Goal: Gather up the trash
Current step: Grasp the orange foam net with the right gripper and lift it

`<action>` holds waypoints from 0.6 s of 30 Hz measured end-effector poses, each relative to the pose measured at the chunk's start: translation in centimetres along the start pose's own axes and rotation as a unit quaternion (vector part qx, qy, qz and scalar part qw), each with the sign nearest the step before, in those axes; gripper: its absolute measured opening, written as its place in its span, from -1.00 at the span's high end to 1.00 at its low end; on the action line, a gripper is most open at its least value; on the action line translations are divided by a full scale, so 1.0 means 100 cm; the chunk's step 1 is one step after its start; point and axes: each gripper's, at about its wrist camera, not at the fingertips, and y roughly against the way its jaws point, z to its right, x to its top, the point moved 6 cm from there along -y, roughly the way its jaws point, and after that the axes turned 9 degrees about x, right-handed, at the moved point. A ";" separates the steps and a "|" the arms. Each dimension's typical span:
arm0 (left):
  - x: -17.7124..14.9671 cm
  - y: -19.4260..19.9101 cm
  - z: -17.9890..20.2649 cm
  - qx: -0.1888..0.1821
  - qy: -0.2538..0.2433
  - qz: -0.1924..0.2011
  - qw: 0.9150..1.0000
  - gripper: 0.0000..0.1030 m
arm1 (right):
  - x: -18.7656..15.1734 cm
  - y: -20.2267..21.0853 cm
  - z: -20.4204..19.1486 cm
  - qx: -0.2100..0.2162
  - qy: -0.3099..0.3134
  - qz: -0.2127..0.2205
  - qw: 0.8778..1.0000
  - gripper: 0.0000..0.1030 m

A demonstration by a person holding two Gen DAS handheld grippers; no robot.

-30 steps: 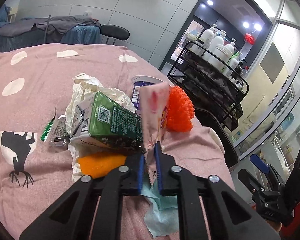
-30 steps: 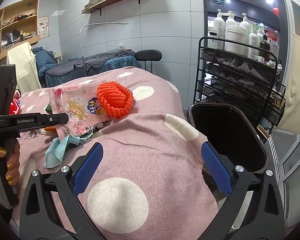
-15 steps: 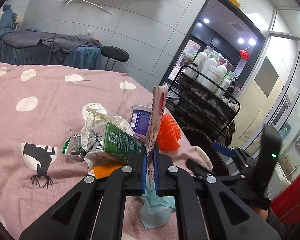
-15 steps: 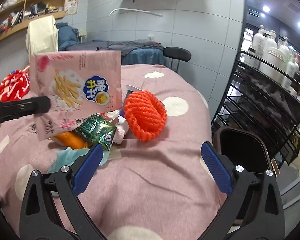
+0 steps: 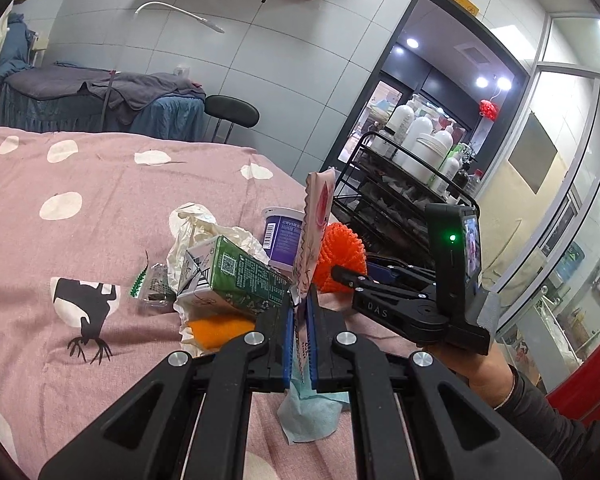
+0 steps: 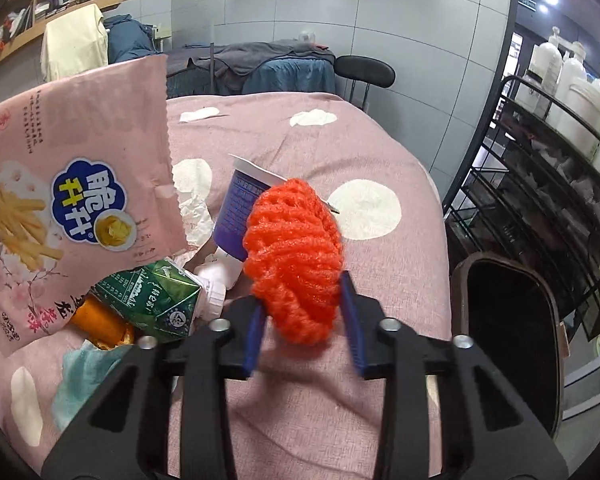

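- Trash lies heaped on the pink spotted bedspread [image 6: 380, 152]; bare cloth stretches beyond the heap toward the bed's far edge
- The left gripper [image 5: 300, 312] is clamped on the bottom edge of the pink snack bag [image 5: 314, 232]; the bag stands upright above the jaws, edge-on in the left wrist view
- Just left of those jaws sit the green carton [image 5: 236, 276] and an orange piece [image 5: 216, 330]; under them a teal tissue [image 5: 312, 412]
- The right gripper [image 6: 306, 320] is closing, the orange foam net [image 6: 296, 260] between its blue pads; whether both pads press it I cannot tell
- Beyond the net leans the purple cup [image 6: 240, 204], touching it
- Right of the right jaws, past the bed's edge, the black bin [image 6: 508, 320] stands open beside the wire rack [image 6: 540, 184]
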 end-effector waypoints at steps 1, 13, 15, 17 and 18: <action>0.000 0.000 0.001 -0.001 -0.001 0.000 1.000 0.88 | -0.001 0.003 0.000 0.002 -0.003 0.003 1.000 0.52; 0.001 0.000 0.024 -0.022 -0.022 0.002 1.000 0.88 | -0.024 0.054 0.004 -0.002 -0.033 0.059 0.998 0.61; 0.002 0.000 0.031 -0.028 -0.027 0.003 0.999 0.88 | -0.028 0.065 0.006 -0.002 -0.041 0.070 0.997 0.61; 0.001 -0.001 0.038 -0.033 -0.032 0.002 0.999 0.88 | -0.030 0.075 0.007 -0.001 -0.047 0.078 0.996 0.61; 0.002 -0.003 0.043 -0.036 -0.036 0.001 0.999 0.88 | -0.032 0.080 0.008 -0.002 -0.050 0.084 0.995 0.61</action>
